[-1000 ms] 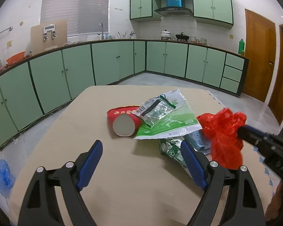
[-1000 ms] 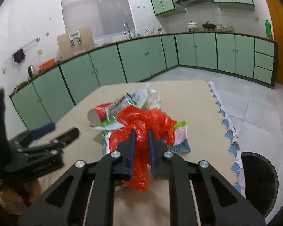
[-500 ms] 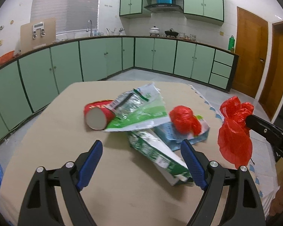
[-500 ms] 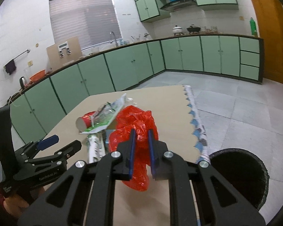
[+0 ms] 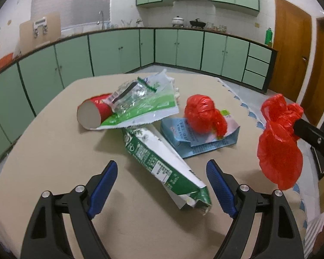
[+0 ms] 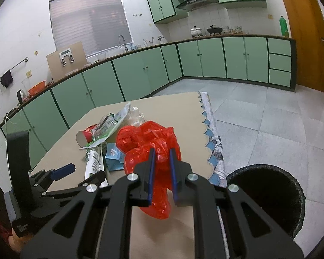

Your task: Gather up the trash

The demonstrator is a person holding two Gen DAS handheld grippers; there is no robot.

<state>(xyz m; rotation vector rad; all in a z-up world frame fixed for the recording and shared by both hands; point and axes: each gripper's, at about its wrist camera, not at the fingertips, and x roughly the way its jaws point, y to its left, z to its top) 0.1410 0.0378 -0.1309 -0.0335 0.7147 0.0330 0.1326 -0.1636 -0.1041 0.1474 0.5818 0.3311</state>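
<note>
My right gripper [image 6: 162,154] is shut on a crumpled red plastic bag [image 6: 154,145], held above the table's right edge; the same bag [image 5: 278,144] hangs at the right of the left wrist view. My left gripper [image 5: 159,169] is open over a flattened green-and-white carton [image 5: 162,164], its pads either side and clear of it. Behind lie a red paper cup [image 5: 92,113] on its side, a clear-and-green wrapper [image 5: 140,103], a blue carton [image 5: 200,138] and a second red bag ball [image 5: 203,114]. A black bin [image 6: 267,196] stands on the floor, lower right.
The tan table [image 5: 54,155] has a scalloped cloth edge [image 6: 213,142] on its right side. Green cabinets [image 6: 140,73] run along the walls under a worktop with a sink and pots. A wooden door [image 5: 291,49] is at the right. Grey tiled floor [image 6: 259,112] lies beyond the table.
My left gripper has come forward and lower over the green carton. The right gripper carried the red bag rightward off the pile toward the bin, uncovering the second red bag and the blue carton.
</note>
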